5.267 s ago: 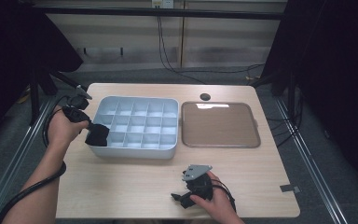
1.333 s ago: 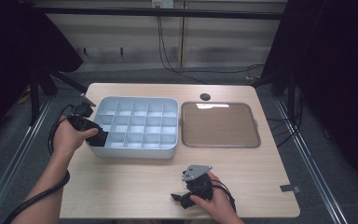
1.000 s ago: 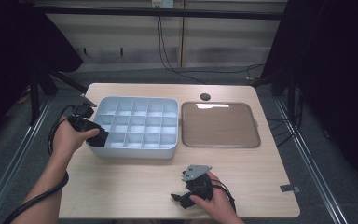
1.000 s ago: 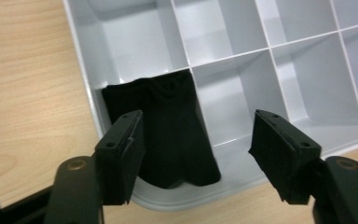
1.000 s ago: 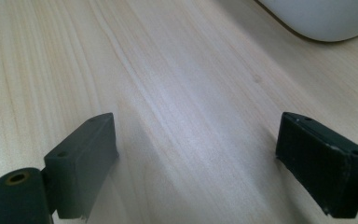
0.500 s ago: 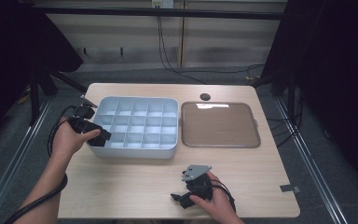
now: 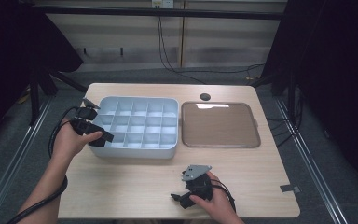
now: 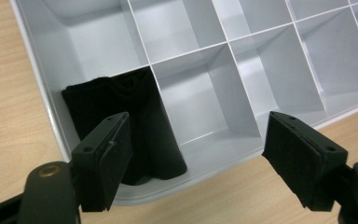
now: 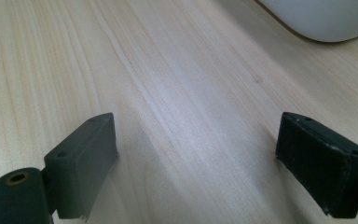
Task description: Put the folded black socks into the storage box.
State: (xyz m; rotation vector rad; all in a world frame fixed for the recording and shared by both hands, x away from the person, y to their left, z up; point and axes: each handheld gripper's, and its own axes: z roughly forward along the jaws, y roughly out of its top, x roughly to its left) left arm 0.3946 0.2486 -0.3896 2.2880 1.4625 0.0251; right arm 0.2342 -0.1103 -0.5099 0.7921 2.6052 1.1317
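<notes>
The left gripper (image 8: 196,168) has just spread its fingers off the black folded cloth (image 8: 121,126), leaving it in the pale blue compartment tray's (image 8: 270,42) corner cell, while the right gripper (image 9: 205,163) rests open on the wooden worktop (image 9: 168,84).

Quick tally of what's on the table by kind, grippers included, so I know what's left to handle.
Divided organizer box: 1
Rolled black cloth in the box's corner compartment: 1
Brown tray: 1
Small dark round thing near the table's far edge: 1
Grippers: 2, the left gripper and the right gripper, both open
Total: 6
</notes>
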